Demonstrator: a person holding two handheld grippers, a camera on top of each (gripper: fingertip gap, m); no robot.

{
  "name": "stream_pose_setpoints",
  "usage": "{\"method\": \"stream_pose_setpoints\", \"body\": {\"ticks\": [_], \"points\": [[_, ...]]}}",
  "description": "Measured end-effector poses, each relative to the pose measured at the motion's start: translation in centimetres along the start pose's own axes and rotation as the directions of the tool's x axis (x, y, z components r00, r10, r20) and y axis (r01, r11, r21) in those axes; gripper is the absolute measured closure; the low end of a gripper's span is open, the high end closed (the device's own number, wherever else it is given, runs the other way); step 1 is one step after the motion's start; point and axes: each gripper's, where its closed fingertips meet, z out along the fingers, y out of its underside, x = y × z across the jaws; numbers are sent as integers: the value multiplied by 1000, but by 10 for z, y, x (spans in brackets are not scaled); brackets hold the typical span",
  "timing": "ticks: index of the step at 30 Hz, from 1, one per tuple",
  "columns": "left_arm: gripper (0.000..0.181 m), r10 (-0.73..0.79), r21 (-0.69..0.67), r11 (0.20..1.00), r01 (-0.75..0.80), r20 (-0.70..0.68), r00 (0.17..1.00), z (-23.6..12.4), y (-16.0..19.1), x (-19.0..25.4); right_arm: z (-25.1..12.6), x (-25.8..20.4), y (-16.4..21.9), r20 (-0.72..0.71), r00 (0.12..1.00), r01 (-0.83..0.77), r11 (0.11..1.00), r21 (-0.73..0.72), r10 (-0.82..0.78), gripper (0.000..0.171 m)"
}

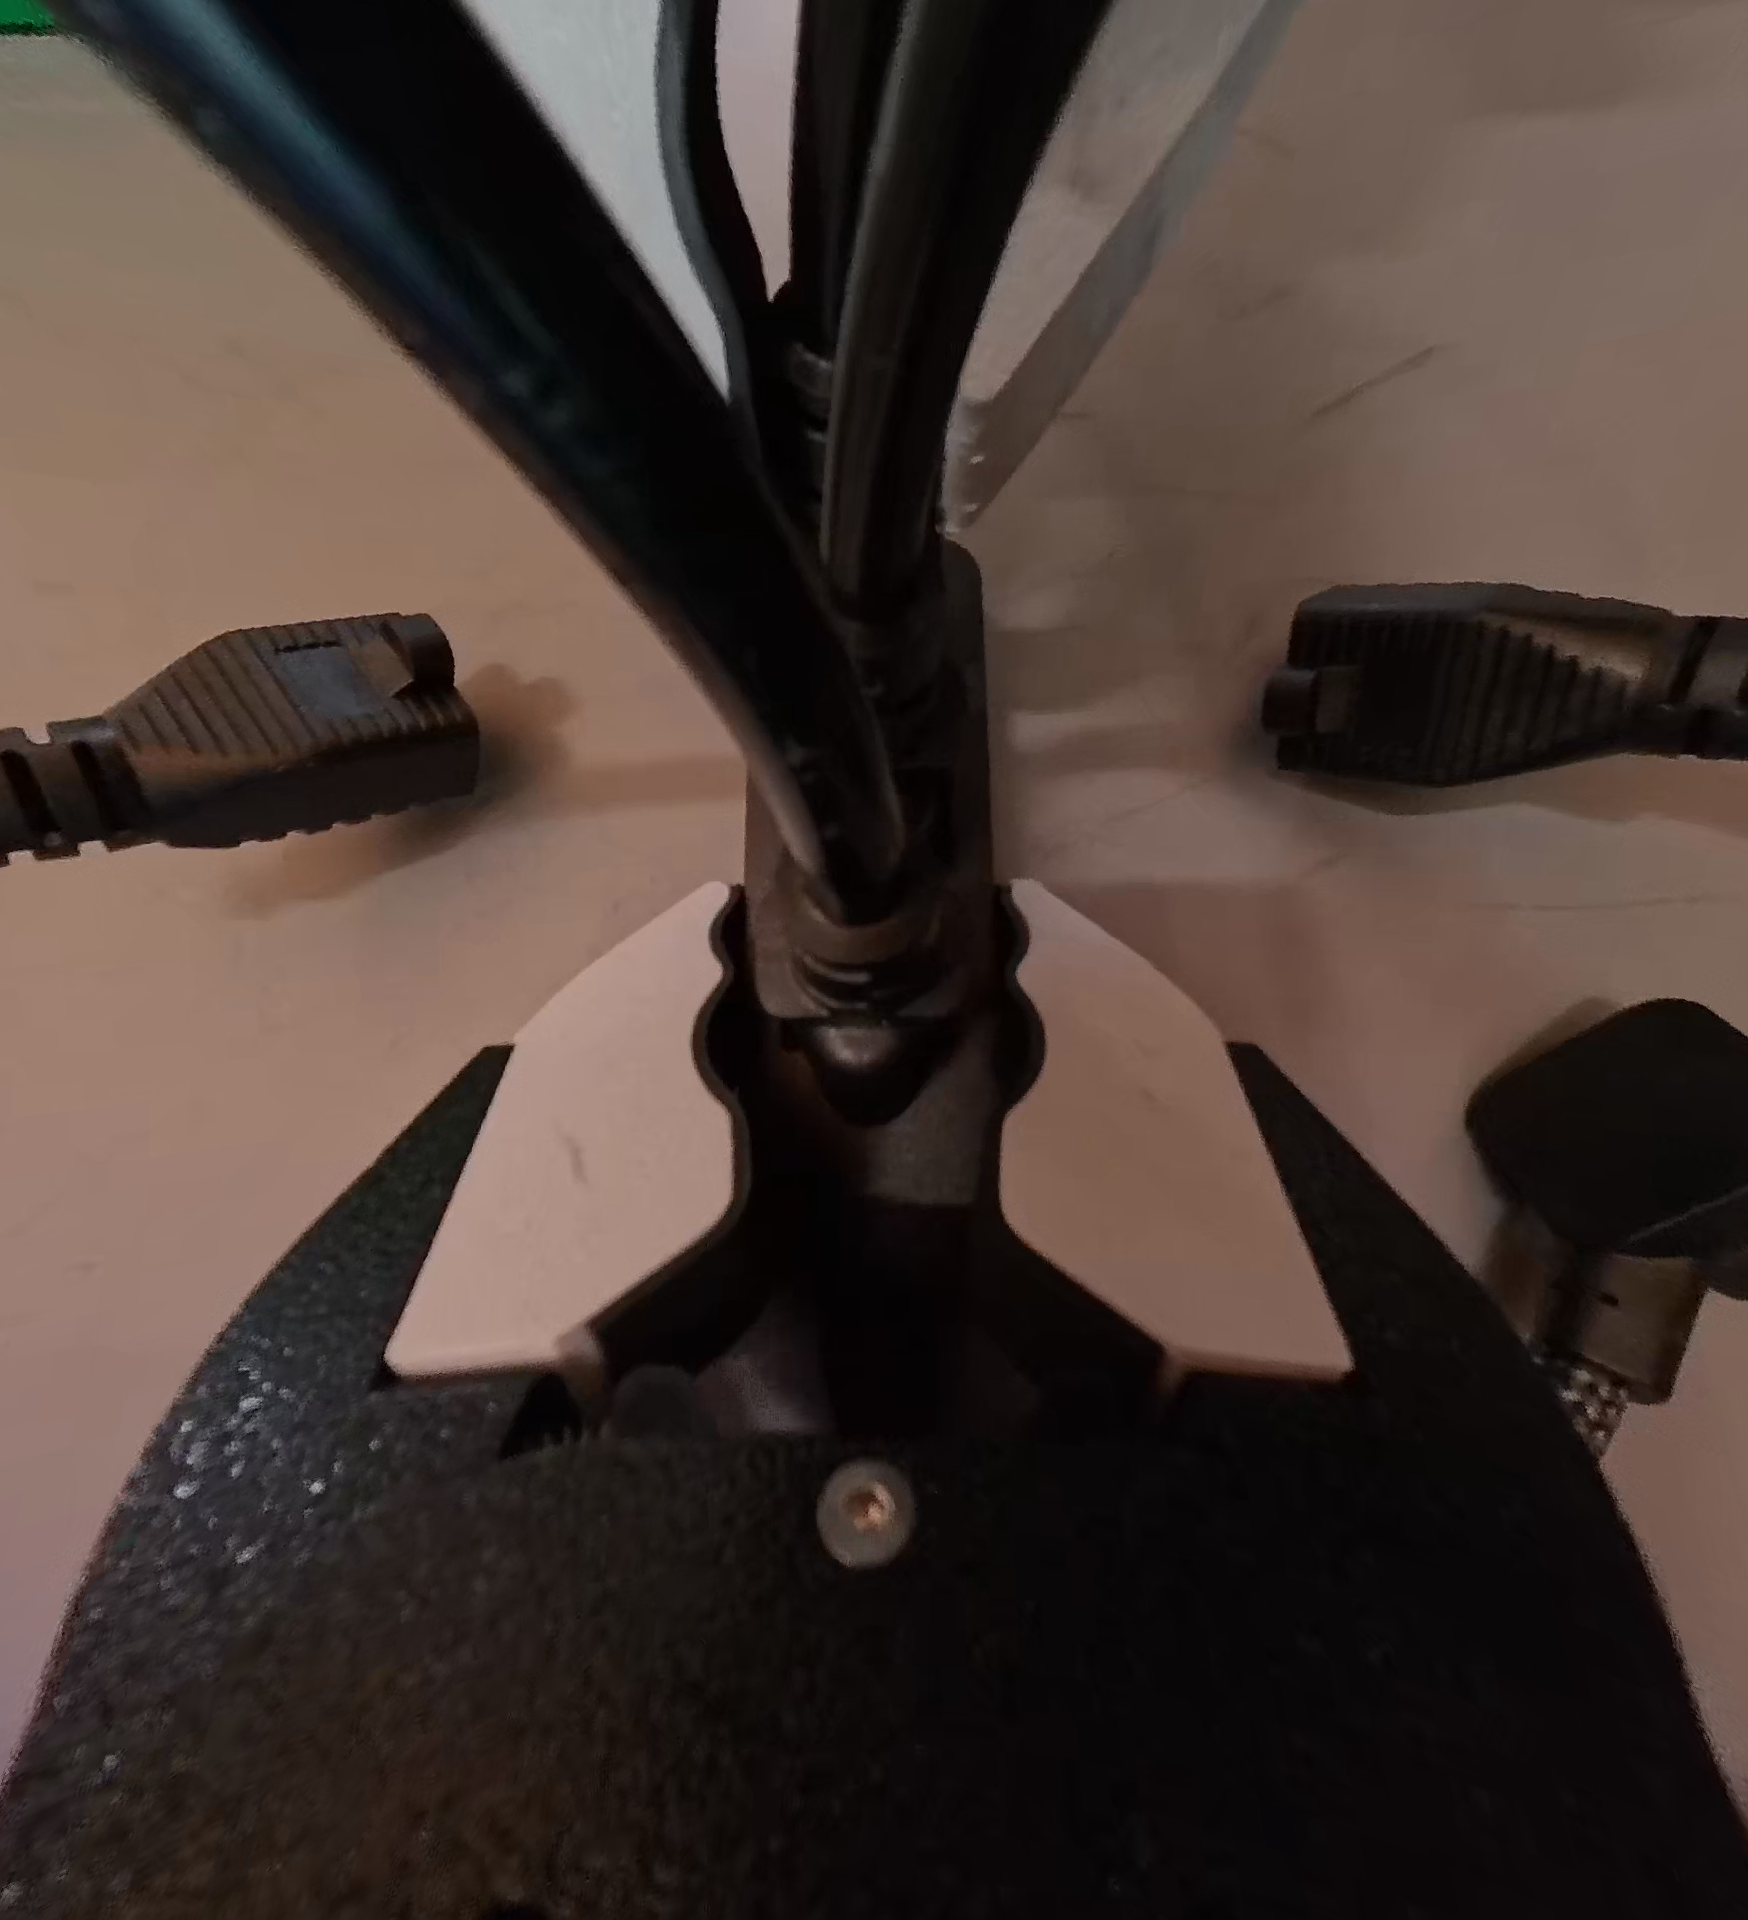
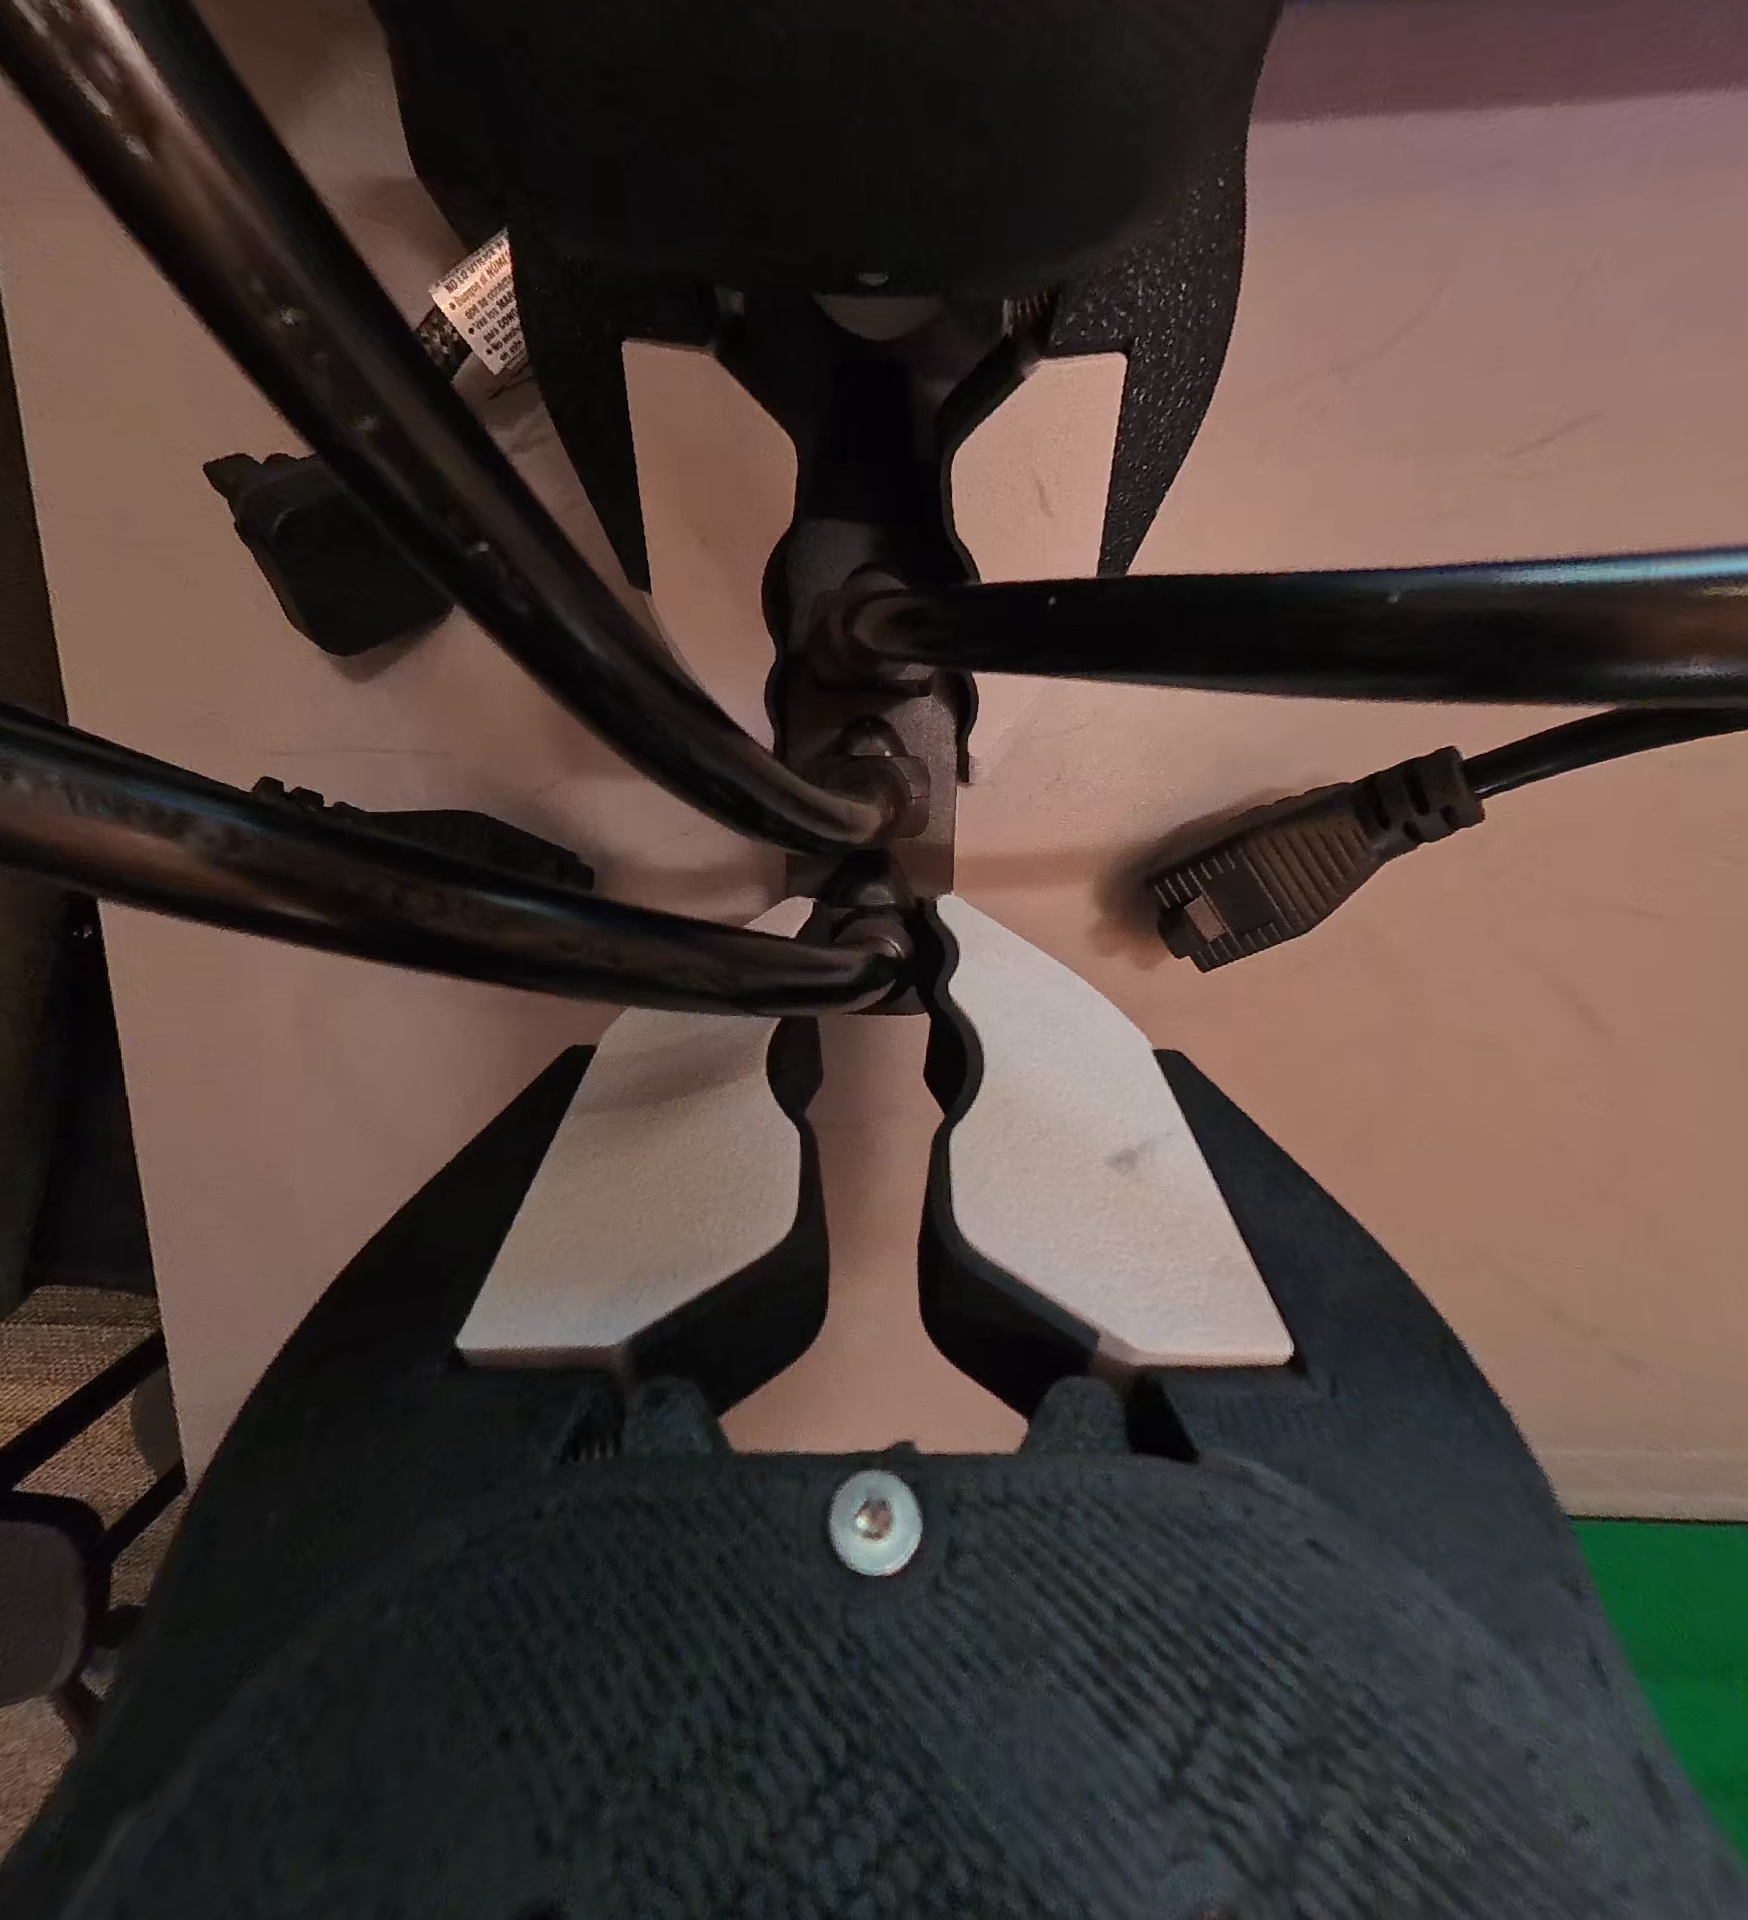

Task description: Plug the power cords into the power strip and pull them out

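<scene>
The dark narrow power strip (image 1: 958,665) lies on the pale table (image 1: 226,364). My left gripper (image 1: 868,966) is shut on its near end. Three black cords (image 1: 496,343) rise from plugs in the strip and hide most of it. In the right wrist view the strip (image 2: 937,748) runs away from me, with the left gripper (image 2: 870,644) clamping its far end. My right gripper (image 2: 875,935) is closed around the nearest plug (image 2: 870,914), whose cord (image 2: 330,883) bends off to the left. The other two cords (image 2: 1369,634) leave left and right.
Two loose black connectors lie on the table either side of the strip, one on the left (image 1: 257,738) and one on the right (image 1: 1493,675). A black wall plug (image 1: 1659,1132) on a braided cord lies near the left gripper. A green surface (image 2: 1711,1662) borders the table edge. Some 7 centimeters of space lies between my two pairs of fingers.
</scene>
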Motion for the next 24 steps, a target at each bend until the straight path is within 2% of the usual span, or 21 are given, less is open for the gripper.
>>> {"method": "stream_pose_setpoints", "body": {"ticks": [24], "points": [[136, -49, 13, 999, 49, -13, 999, -1, -1, 0, -5, -3, -3, 8, 1000, -3, 1000, 14, 3, 155]]}}
